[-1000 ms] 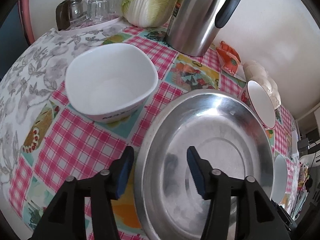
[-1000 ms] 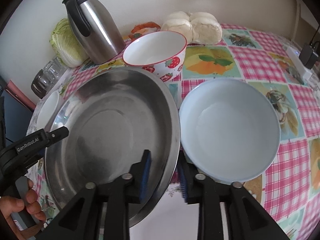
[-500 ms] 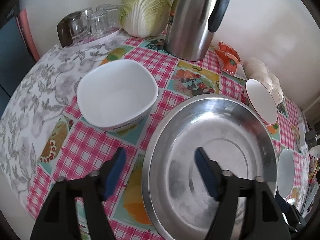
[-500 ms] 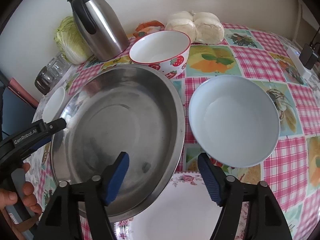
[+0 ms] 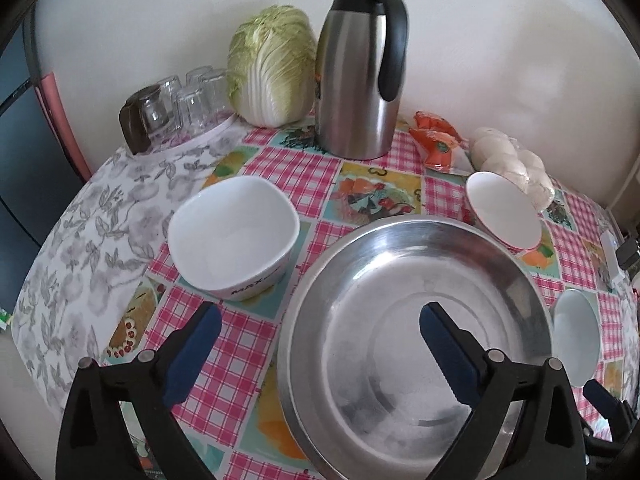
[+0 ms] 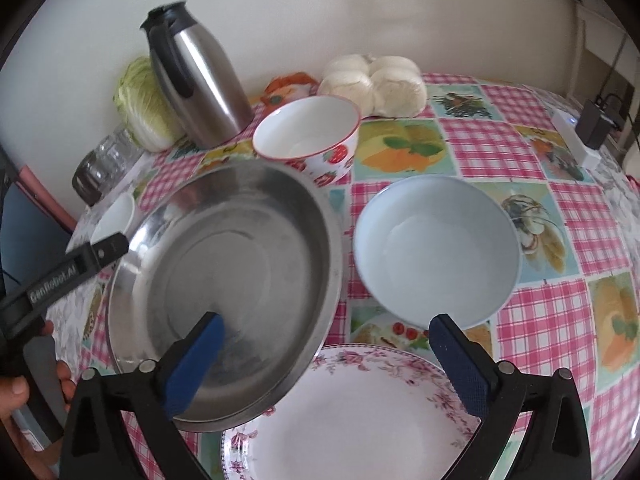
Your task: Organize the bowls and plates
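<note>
Your left gripper hangs over the counter with its jaws spreading wide and still opening. The near-left rim of the steel pan lies between the two blue pads, but neither pad presses on it: one pad hovers over the checked cloth to the pan's left, the other over the pan's inside. You hold nothing with it.

Your right gripper is the same: jaws wide apart and opening, nothing pinched. Its left pad hangs above the pan's floor, its right pad near the front edge of the pale blue bowl; from this angle you cannot say for sure whether that pad clears the bowl or just brushes it. Below the gripper sits the floral plate, and the pan's near edge overlaps the plate's left rim.

The pan rests in the middle of the counter. The white square bowl stands just left of it, apart from it. The strawberry bowl stands behind the pan, near the steel jug, and the pale blue bowl sits just to the pan's right. Your hand on the left gripper's handle shows at the edge of the right wrist view.
</note>
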A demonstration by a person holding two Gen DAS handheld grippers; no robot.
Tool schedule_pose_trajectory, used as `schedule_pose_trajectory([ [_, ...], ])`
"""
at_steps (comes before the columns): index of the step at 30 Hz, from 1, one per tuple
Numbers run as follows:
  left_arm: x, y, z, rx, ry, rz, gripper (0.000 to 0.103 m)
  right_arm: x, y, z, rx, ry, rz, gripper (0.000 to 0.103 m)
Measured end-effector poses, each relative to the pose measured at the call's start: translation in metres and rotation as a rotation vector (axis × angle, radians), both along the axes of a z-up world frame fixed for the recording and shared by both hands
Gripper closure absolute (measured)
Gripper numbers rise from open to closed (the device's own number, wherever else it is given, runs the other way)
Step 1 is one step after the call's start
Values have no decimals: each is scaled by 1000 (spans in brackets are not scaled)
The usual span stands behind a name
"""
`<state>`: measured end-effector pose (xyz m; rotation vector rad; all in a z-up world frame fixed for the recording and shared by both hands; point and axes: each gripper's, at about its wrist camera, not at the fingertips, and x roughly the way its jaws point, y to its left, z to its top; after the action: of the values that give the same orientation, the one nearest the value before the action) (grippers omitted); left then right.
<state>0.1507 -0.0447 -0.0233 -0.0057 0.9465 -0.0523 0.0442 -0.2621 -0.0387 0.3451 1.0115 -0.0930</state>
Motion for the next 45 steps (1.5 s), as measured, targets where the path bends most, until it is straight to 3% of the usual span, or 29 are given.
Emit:
schedule_pose_trajectory([
  [9, -26, -25, 18, -77, -33, -84, 3, -19, -14, 13, 12, -51, -55, 0],
  [13, -39, -35, 23, -94, -18, -114, 3, -32, -26, 17, 62, -66, -93, 0],
  [28, -87, -48, 28, -52, -6, -131, 3, -82, -61, 10, 66, -17, -208, 0],
  [34, -88, -45, 10, -112, 115, -106, 3, -93, -64, 10, 42, -12, -217, 0],
  [38, -92, -43, -2, -158, 175, -97, 3, -94, -64, 2, 45, 38, -213, 0],
  [43, -99, -52, -15, -135, 243, -118, 3, -93, -67, -16, 98, 105, -221, 0],
  [45, -101, -59, -19, -107, 262, -144, 3, -93, -67, -22, 117, 126, -218, 6],
])
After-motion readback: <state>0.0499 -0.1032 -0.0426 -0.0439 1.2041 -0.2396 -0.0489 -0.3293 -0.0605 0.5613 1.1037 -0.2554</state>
